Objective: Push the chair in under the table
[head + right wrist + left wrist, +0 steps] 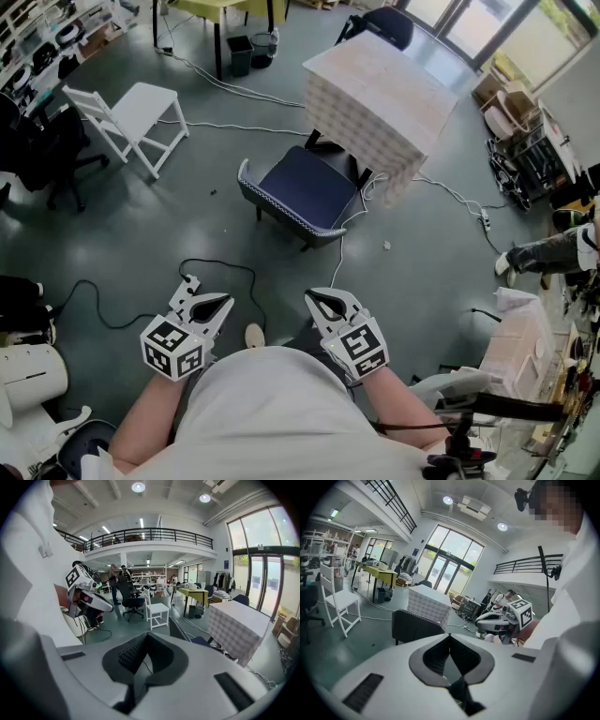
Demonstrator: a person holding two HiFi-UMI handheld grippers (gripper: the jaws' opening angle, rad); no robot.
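head cam overhead; all share chair point(305, 190)

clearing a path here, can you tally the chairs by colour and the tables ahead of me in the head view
dark blue chairs: 2 (near chair, far chair)
white chair: 1
black office chair: 1
tables: 2 (checked table, yellow table)
total: 6

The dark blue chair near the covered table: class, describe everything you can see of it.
The dark blue chair has a padded navy seat and a low, curved back edged with a pale checked band, on dark legs. It stands upright on the grey floor, pulled out, with its open side towards the cloth-covered table. The seat is bare. A white cable runs past its front corner. Whether the cloth touches it cannot be told.
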